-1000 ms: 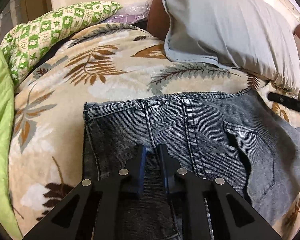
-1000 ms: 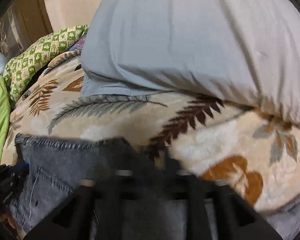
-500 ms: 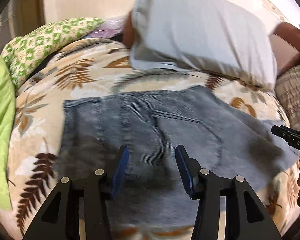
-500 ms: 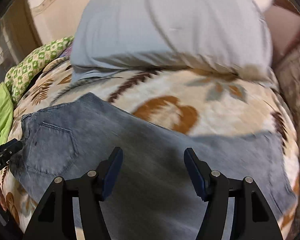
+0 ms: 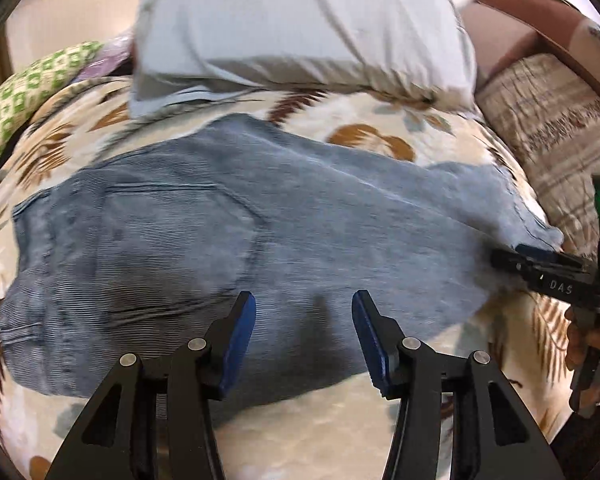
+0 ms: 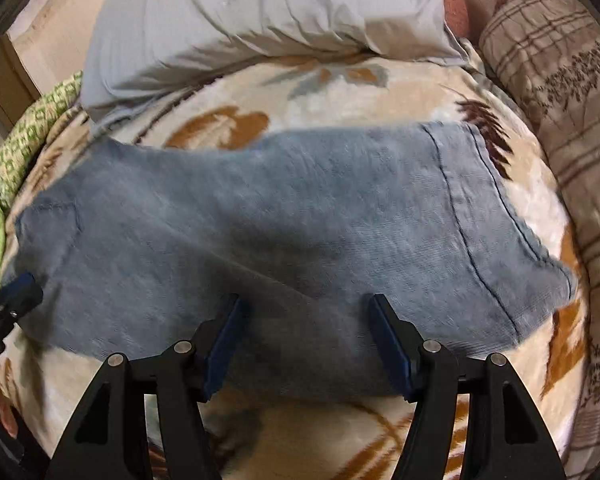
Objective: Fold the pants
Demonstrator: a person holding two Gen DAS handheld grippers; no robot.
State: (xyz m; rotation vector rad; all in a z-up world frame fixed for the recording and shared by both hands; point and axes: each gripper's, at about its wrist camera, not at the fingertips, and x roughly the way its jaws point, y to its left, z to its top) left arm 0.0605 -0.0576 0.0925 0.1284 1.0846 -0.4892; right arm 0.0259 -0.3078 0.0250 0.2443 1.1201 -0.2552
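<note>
Blue-grey jeans (image 5: 260, 240) lie flat on the leaf-print blanket (image 5: 380, 420), folded lengthwise. The waist and a back pocket are at the left, the leg hems at the right. My left gripper (image 5: 304, 300) hovers open over the near edge of the thigh, with nothing between its blue pads. In the right wrist view, the right gripper (image 6: 306, 300) stands open above the lower legs of the jeans (image 6: 300, 220), also holding nothing. In the left wrist view, the right gripper (image 5: 516, 258) shows near the hem. The right wrist view shows the left gripper (image 6: 20, 288) by the waist.
A grey pillow (image 5: 300, 20) lies behind the jeans at the head of the bed. A plaid quilt (image 6: 560, 80) is bunched at the right. Green patterned cloth (image 5: 20, 92) lies at the far left. A hand (image 5: 580, 340) holds the right gripper's handle.
My left gripper opened and let go of the jeans' waist, then pulled back and rightward. The right gripper swept right along the legs. The jeans now lie released and flat.
</note>
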